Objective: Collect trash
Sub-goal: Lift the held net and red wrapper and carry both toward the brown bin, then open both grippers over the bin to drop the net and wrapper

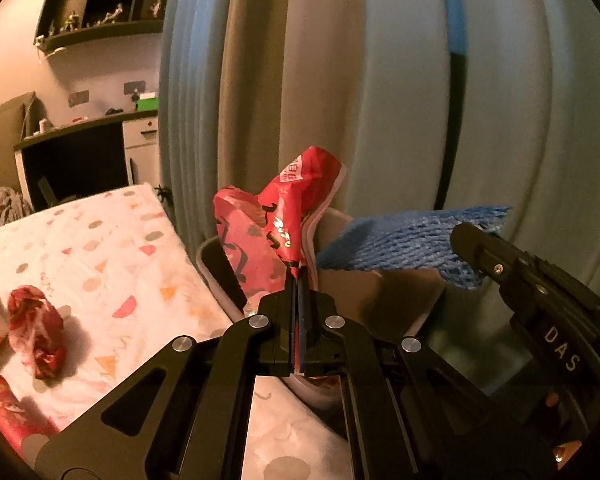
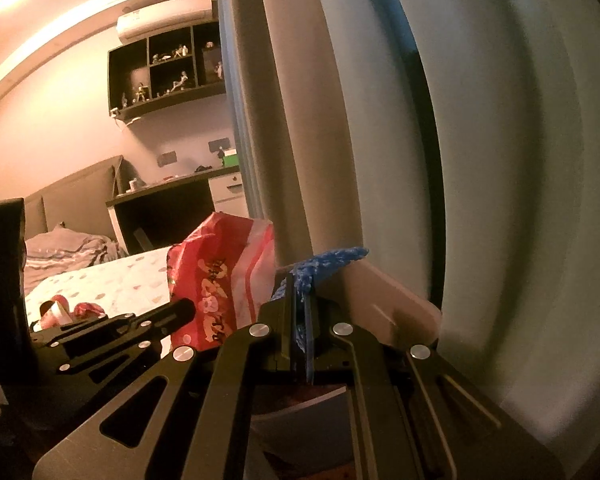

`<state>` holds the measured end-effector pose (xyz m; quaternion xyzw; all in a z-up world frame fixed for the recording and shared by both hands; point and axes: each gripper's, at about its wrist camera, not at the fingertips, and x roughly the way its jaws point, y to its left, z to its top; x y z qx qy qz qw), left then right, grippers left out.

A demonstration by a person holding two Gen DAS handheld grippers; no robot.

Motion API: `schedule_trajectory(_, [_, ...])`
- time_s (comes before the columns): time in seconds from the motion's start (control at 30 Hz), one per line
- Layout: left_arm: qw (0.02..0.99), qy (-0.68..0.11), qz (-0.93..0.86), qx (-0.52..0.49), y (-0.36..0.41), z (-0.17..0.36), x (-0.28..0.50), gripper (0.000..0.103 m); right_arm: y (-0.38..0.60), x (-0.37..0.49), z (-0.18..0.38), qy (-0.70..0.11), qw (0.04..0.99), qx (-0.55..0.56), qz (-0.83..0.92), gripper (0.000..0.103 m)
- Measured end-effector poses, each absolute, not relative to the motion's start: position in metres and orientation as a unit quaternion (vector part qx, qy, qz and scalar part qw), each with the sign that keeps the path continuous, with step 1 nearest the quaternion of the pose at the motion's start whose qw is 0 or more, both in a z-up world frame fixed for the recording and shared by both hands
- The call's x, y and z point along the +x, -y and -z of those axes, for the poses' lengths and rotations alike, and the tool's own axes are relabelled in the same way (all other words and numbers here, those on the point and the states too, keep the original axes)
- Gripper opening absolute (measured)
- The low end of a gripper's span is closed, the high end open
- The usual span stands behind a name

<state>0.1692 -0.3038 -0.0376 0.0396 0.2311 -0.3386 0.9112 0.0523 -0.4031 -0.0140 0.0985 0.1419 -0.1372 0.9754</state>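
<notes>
The left hand-held gripper (image 1: 298, 280) is clamped on a red snack wrapper (image 1: 300, 196), held above a pale bin (image 1: 332, 216) that already contains a red printed bag (image 1: 240, 228). The right hand-held gripper (image 2: 300, 308) is clamped on blue foam netting (image 2: 328, 260), also over the bin, beside the curtain (image 2: 500, 160). A crumpled red wrapper (image 1: 36, 332) lies on the patterned bed (image 1: 100, 248), well to the left.

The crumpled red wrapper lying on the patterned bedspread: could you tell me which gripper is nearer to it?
Left. The left gripper, shut on a red packet, is just right of the wrapper; the right gripper, holding blue foam netting, is farther right.
</notes>
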Motion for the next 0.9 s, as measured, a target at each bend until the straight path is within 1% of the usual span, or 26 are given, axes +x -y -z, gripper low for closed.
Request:
schedule_trajectory(0.5, [0.901,-0.25,0.351,0.042,0.317,0.052,0.186,0.0,0.408,0.077,0.024,-0.17,0.97,0.103,0.138,0.004])
schedule_trajectory(0.8, [0.885,-0.276,0.374,0.025,0.318,0.064,0.195,0.0,0.412,0.086,0.029,-0.187,0.968,0.104,0.133,0.004])
schedule_trajectory(0.83, [0.884,-0.277,0.376,0.024,0.319,0.065,0.196,0.001,0.413,0.087,0.03,-0.189,0.967,0.105,0.133,0.004])
schedule_trajectory(0.9, [0.883,-0.28,0.376,0.02,0.317,0.066,0.198,0.012,0.414,0.088,0.031,-0.192,0.967,0.107,0.132,0.004])
